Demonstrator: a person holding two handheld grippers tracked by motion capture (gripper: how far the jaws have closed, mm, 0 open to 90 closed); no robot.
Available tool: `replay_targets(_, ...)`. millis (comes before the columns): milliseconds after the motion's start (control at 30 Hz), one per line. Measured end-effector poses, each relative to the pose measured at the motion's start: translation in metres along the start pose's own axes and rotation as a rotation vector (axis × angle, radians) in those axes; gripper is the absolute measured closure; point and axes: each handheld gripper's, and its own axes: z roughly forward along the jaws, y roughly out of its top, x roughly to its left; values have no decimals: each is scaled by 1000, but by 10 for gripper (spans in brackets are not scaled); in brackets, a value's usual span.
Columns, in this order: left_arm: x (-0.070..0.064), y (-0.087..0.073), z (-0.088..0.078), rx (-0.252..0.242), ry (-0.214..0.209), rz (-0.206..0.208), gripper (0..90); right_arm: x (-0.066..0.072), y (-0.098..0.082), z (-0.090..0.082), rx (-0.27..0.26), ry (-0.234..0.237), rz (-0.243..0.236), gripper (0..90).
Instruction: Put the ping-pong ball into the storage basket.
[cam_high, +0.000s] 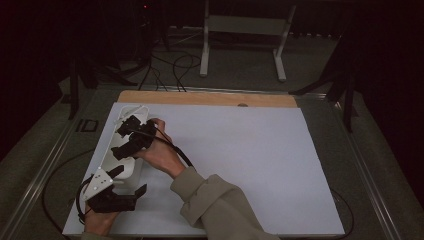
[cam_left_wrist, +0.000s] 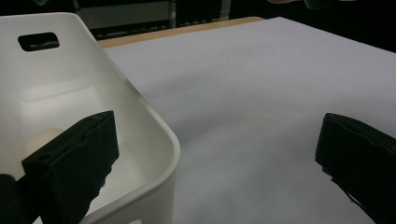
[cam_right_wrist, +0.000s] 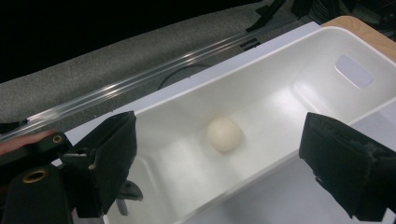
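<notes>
Right gripper view shows the ball (cam_right_wrist: 224, 134) lying loose in the white bin (cam_right_wrist: 299, 70), placement apparently done; right hand-held gripper (cam_right_wrist: 233, 163) gapes wide and empty above it; left hand-held gripper (cam_left_wrist: 210, 158) spreads wide astride the bin's corner.

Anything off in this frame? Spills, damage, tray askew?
Nothing stands out. The white tray sits flat at the sheet's left edge, intact, with the pale ball resting on its floor. The right hand-held gripper hangs open above it; the left hand-held gripper is open astride the tray's near corner. No spills.
</notes>
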Motion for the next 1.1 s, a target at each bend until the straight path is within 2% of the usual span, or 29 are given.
replay_targets(300, -1, 0, 1, 6, 2, 0, 0, -9, -7, -8, -2, 3, -7, 141)
replay_targets(367, -1, 0, 1, 6, 2, 0, 0, -9, -8, -10, 1, -2, -19, 140)
replay_targets(667, -1, 0, 1, 8, 2, 3, 0, -13, -13, -19, 0, -35, -17, 106)
replay_targets(1100, -2, 0, 1, 8, 3, 3, 0, -20, -22, -36, -20, -50, -13, 104)
